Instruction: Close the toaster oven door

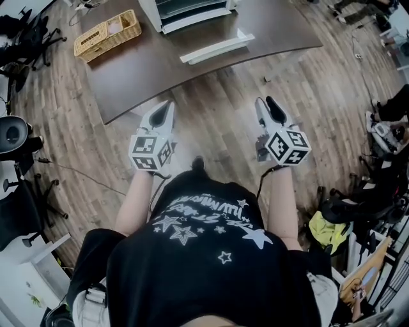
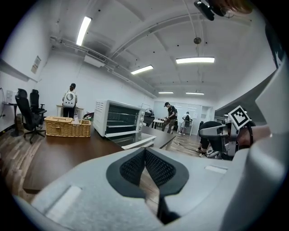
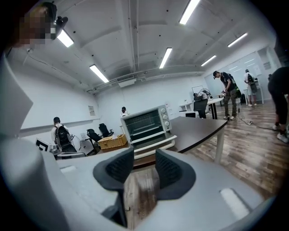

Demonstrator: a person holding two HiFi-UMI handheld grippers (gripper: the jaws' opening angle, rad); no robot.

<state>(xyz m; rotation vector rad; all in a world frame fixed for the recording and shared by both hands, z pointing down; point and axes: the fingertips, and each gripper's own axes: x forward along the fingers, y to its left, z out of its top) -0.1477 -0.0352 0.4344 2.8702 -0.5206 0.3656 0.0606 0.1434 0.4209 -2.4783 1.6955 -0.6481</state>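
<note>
The white toaster oven [image 1: 192, 11] stands on the far side of a dark brown table [image 1: 160, 70], and its door [image 1: 217, 48] hangs open, lying flat toward me. Both grippers hover over the wooden floor, short of the table's near edge and apart from the oven. My left gripper [image 1: 169, 107] has its pads meeting at the tips with nothing between them. My right gripper [image 1: 267, 106] stands open and empty. The left gripper view has the oven [image 2: 119, 118] and its lowered door [image 2: 135, 142] ahead beyond the shut jaws [image 2: 144, 151]. From the right gripper [image 3: 144, 155], the oven [image 3: 146, 124] shows between the parted fingers.
A wicker basket [image 1: 107, 33] sits on the table left of the oven. Office chairs [image 1: 25, 32] stand at the far left, bags and clutter [image 1: 329, 230] at the right. A cable [image 1: 83, 172] lies on the floor. People stand in the background [image 3: 224, 92].
</note>
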